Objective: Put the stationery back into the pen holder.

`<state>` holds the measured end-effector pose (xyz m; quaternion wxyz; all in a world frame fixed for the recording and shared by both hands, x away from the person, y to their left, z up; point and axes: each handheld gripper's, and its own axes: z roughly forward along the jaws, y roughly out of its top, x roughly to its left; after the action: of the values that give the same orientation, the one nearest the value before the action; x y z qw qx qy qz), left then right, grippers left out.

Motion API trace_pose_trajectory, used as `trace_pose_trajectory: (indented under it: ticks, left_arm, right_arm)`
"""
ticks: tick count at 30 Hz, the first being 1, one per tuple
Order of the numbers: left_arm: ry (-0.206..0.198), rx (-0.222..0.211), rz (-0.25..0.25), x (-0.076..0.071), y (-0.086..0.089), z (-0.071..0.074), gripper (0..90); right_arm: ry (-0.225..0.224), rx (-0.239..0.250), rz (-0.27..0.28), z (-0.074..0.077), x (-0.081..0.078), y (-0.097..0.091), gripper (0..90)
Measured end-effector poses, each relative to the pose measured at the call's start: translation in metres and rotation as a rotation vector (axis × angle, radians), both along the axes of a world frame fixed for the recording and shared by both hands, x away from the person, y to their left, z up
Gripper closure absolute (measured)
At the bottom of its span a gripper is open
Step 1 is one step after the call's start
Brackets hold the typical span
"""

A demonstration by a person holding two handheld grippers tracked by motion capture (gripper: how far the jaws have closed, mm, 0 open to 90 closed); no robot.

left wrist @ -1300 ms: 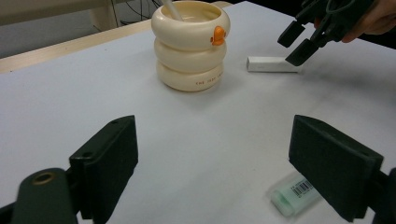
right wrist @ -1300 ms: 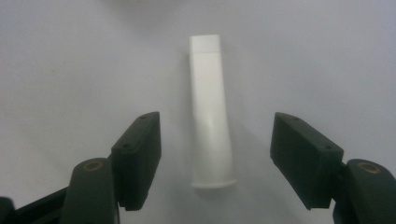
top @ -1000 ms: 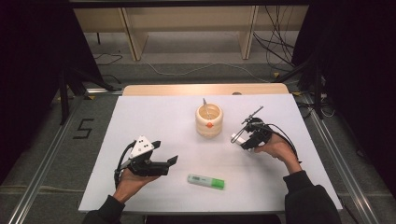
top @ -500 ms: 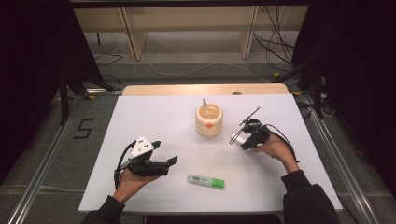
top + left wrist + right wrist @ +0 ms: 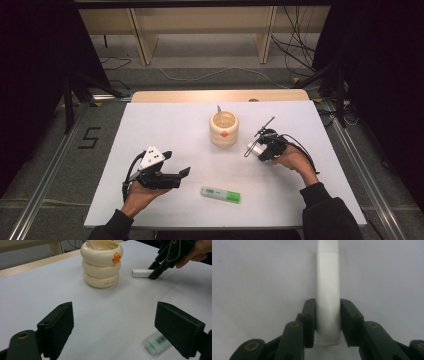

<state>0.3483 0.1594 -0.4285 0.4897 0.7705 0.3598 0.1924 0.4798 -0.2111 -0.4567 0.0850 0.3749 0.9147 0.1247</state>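
Closing on the white marker (image 5: pixel 328 290), my right gripper (image 5: pixel 327 322) has a jaw on each long side of it — in the right gripper view the pads sit flush against the barrel, no gap visible, so I call it clamped. The jaws have just been closing, with the marker between them. Grip is near one end of the marker; the rest of the barrel runs straight ahead from the jaws, long axis in line with the gripper, its far section set off by a seam.

In the high view the marker (image 5: pixel 253 149) lies flat on the white table (image 5: pixel 165 120), just right of the cream ringed cup (image 5: pixel 223 129), pointing from the right gripper (image 5: pixel 263 150) out to the left and slightly toward me. The left gripper view shows it the same way: the white marker (image 5: pixel 142 273) flat on the surface, free end toward the cup (image 5: pixel 102 263), the right gripper's jaws down on its other end.

My left gripper (image 5: pixel 172 176) — jaws wide apart, nothing between them, held by my hand at the near left of the table. A green and white highlighter (image 5: pixel 220 194) lies flat near the front edge, just right of it, long axis running left-right.
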Motion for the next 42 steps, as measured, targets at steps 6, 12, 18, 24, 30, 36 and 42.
trace_pose_trajectory:
  ticks: [6, 12, 18, 24, 30, 36, 42]
  left_arm:
    - [-0.001, -0.001, 0.001, 0.0, 0.0, 0.0, 15.6]
    - [-0.002, 0.0, 0.002, 0.0, 0.0, 0.0, 15.6]
    - [0.0, -0.001, 0.004, 0.0, 0.0, 0.0, 15.6]
    - [0.001, 0.0, 0.004, 0.0, 0.0, 0.0, 15.6]
    - [0.002, 0.002, 0.004, 0.0, 0.0, 0.0, 15.5]
    - [0.009, 0.006, -0.002, 0.001, -0.001, 0.0, 15.5]
    - [0.029, 0.005, -0.01, 0.001, -0.001, 0.002, 15.6]
  right_arm:
    - [-0.011, 0.002, 0.013, 0.002, -0.002, 0.0, 67.7]
    - [-0.029, 0.029, 0.027, 0.009, -0.007, 0.0, 67.8]
    - [-0.067, 0.063, 0.061, 0.02, -0.018, 0.0, 67.8]
    - [-0.124, 0.084, 0.118, 0.031, -0.032, 0.005, 67.7]
    - [-0.206, 0.08, 0.198, 0.038, -0.051, 0.013, 67.7]
    - [-0.281, 0.086, 0.273, 0.04, -0.07, 0.022, 67.7]
    - [-0.367, 0.035, 0.351, 0.038, -0.087, 0.035, 67.7]
